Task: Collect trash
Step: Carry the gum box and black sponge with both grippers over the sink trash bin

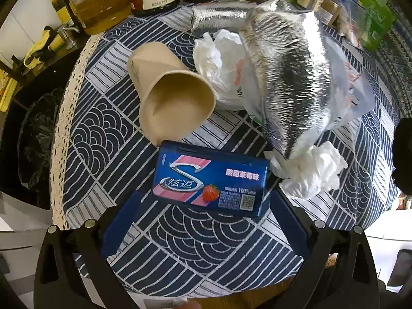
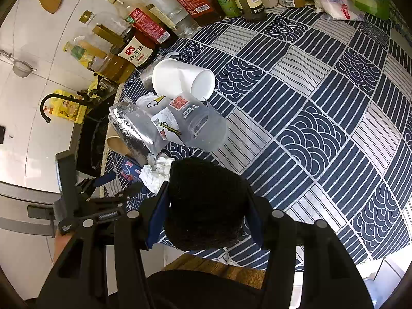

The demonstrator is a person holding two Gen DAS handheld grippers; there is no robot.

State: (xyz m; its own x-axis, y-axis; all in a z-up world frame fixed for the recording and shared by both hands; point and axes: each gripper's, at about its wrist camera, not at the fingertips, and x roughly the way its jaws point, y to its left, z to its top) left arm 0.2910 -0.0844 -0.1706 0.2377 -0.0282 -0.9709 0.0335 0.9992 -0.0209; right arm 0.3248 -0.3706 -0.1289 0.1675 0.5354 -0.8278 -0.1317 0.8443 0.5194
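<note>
Black scouring pad (image 2: 206,203) fills my right hand-held gripper (image 2: 207,219); my left hand-held gripper (image 1: 203,221) gapes around the gum pack (image 1: 209,177), lower centre.

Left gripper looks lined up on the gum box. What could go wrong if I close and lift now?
The left gripper is open, and the gum box lies angled, barely between its fingertips, so it may pinch a corner and slip. The tipped paper cup touches the box and could roll. The right gripper holds a black object close by.

- Left wrist camera looks steeply down, close over the gum box (image 1: 209,180) at 6 o'clock.
- Right wrist camera, higher, shares that box (image 2: 130,171) at 9 o'clock.
</note>
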